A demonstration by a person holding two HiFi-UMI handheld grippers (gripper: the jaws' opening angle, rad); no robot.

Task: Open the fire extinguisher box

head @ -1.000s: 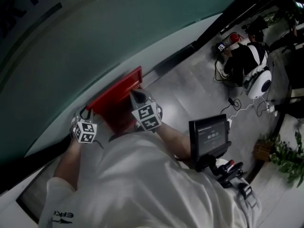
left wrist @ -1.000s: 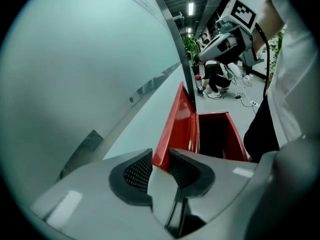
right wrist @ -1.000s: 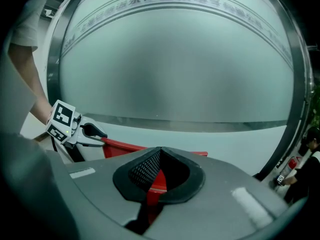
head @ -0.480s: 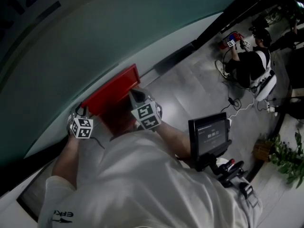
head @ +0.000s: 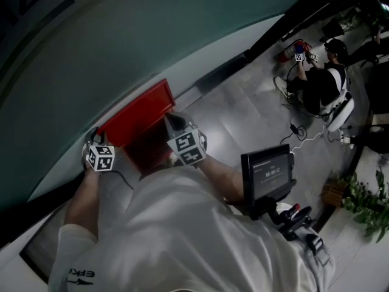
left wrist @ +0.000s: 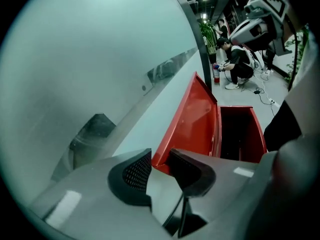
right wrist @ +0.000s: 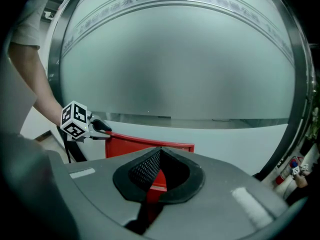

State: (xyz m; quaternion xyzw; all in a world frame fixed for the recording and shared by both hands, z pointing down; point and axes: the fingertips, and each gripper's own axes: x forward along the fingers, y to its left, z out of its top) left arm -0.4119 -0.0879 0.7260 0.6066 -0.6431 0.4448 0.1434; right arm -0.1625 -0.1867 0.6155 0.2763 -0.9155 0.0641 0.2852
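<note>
The red box [left wrist: 242,129] stands open at the foot of the wall [head: 121,41], and its lid [left wrist: 200,119] is raised toward the wall. The left gripper [left wrist: 159,156] is released: its jaws have just been opening, and the near corner of the lid sits between the tips, not pressed. The right gripper [right wrist: 159,151] is clenched and empty, above the box.

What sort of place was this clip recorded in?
Probably an indoor corridor or lobby of an office building: a long frosted glass wall, a red fire extinguisher box standing open at its foot, a smooth grey floor and a potted plant.
</note>
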